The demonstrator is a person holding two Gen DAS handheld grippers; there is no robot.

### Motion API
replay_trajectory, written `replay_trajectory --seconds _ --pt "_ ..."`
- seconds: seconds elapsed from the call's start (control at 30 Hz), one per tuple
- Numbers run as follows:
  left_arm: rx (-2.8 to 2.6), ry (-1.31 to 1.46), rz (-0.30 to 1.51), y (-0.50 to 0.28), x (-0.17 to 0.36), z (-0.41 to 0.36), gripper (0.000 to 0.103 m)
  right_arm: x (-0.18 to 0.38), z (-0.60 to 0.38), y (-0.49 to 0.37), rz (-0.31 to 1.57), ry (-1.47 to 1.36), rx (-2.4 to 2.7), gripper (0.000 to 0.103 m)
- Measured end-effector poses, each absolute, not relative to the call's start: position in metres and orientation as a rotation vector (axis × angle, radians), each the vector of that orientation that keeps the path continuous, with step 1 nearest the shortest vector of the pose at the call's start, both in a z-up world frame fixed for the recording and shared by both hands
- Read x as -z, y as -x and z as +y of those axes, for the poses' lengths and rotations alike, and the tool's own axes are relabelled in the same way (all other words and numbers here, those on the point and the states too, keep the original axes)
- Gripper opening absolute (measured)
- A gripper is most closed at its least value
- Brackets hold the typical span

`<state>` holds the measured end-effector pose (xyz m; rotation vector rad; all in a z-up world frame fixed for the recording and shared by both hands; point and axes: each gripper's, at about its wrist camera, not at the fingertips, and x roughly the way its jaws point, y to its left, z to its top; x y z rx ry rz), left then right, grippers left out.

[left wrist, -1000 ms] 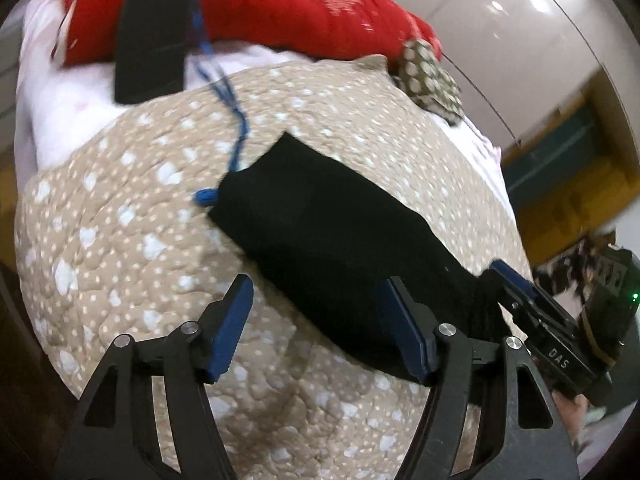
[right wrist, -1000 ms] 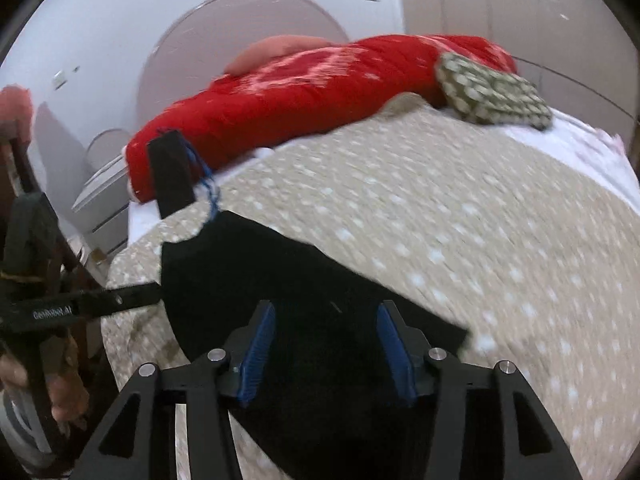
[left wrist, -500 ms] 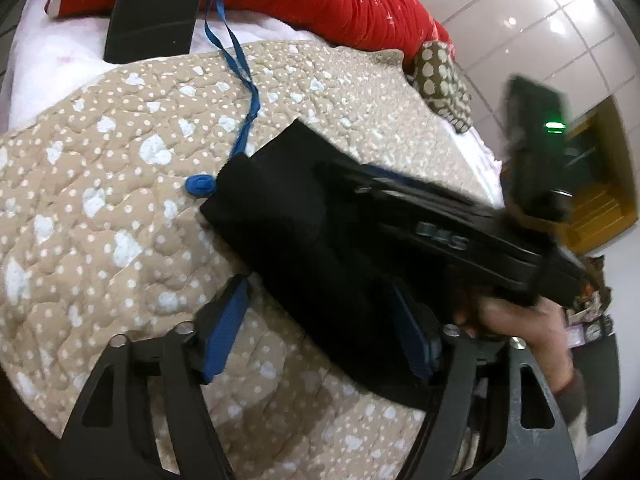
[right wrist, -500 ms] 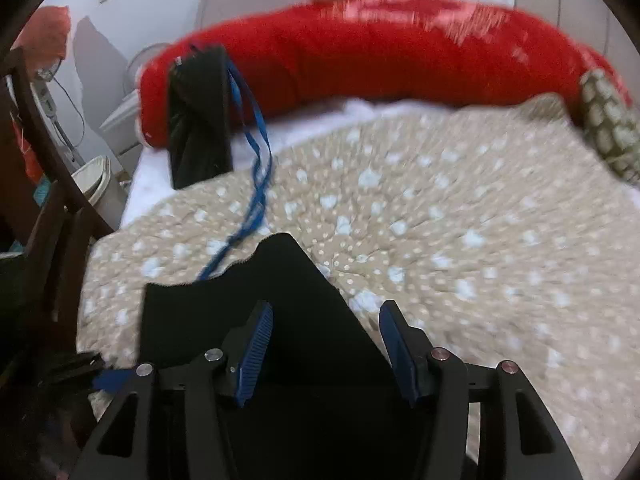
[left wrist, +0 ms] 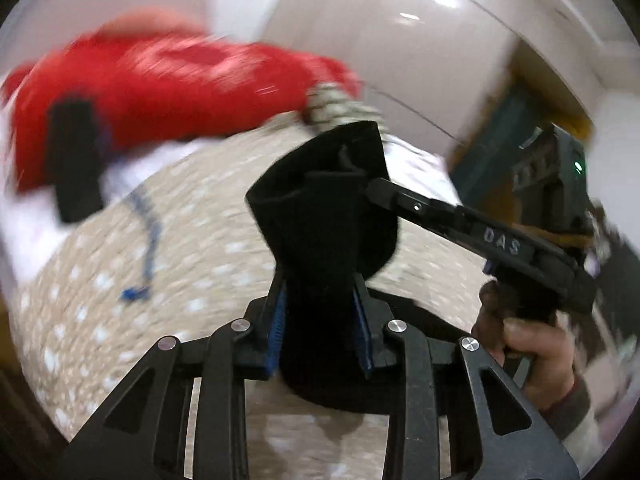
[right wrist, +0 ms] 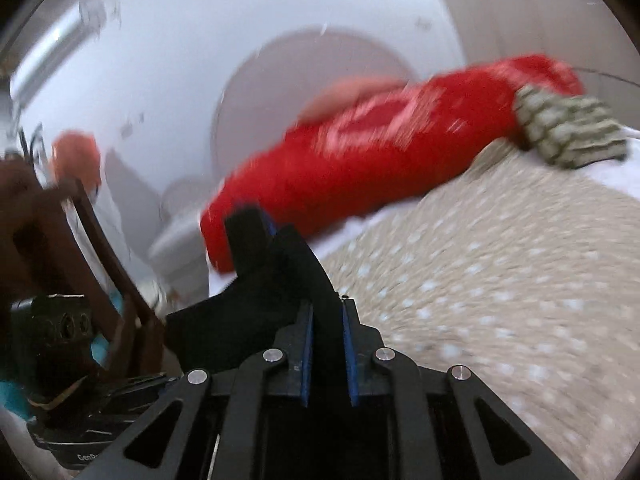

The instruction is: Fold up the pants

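From the left wrist view, the left tool (left wrist: pixel 320 320) is closing on the black pants (left wrist: pixel 328 208), blue pads pressing a thick bunch of cloth between them, and the fabric stands up off the bed (left wrist: pixel 192 248) in a dark, crumpled funnel. The right tool (left wrist: pixel 372 190) reaches in from the right side, its tip buried in the same cloth higher up, with a person's hand (left wrist: pixel 532 344) wrapped round its handle; two grips on one edge look like the way to carry that edge over for a fold. On the dotted quilt below lie a blue cord (left wrist: pixel 148 236) and, toward the head of the bed, a dark strap (left wrist: pixel 74 160) against the red pillow (left wrist: pixel 168 84). Everything is smeared with blur. Over to the right wrist view: the right tool (right wrist: pixel 326 348) is also closing, a thin fold of the pants (right wrist: pixel 256 304) pinched between its pads, the rest draping away to the left, raised above the bed's (right wrist: pixel 500 280) left edge. The cloth looks plain, matte black and soft, sagging between the two grips. The red pillow (right wrist: pixel 380 168) lies across the head of the bed, a patterned cushion (right wrist: pixel 568 132) beside it.
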<state>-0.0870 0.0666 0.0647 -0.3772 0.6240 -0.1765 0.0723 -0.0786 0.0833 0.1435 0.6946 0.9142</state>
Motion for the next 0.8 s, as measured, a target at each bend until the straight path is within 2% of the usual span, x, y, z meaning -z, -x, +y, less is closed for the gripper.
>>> replay_trajectory --seconds 0.13,0.33,0.4,0.43,0.47,0.5,0.53,0.57,0.8 --pt "0.375 0.247 0.666 0.089 -0.064 -0.010 0.029 -0.090 -0.156 -0.046 0.646 -0.238 -0.808 0.013" --pt "0.597 0.063 0.885 0.078 -0.006 -0.109 0.029 -0.036 -0.271 -0.009 0.780 -0.325 -0.343 0.012" --pt "0.626 0.021 0.910 0.081 -0.003 -0.117 0.029 -0.029 -0.295 0.004 0.798 -0.336 -0.222 0.013" --pt "0.635 0.014 0.888 0.085 -0.009 -0.115 0.029 -0.029 -0.305 0.011 0.786 -0.356 -0.206 0.016" --pt "0.646 0.016 0.873 0.088 -0.015 -0.112 0.029 -0.031 -0.314 0.020 0.765 -0.394 -0.211 0.025" --pt "0.659 0.026 0.854 0.089 -0.024 -0.106 0.029 -0.034 -0.320 0.026 0.750 -0.425 -0.224 0.040" --pt "0.654 0.034 0.839 0.090 -0.033 -0.097 0.029 -0.038 -0.324 0.035 0.730 -0.470 -0.252 0.046" --pt "0.642 0.036 0.831 0.089 -0.037 -0.090 0.032 -0.039 -0.325 0.039 0.723 -0.494 -0.276 0.048" --pt "0.446 0.054 0.816 0.076 -0.044 -0.049 0.032 -0.016 -0.280 0.018 0.850 -0.479 -0.372 0.051"
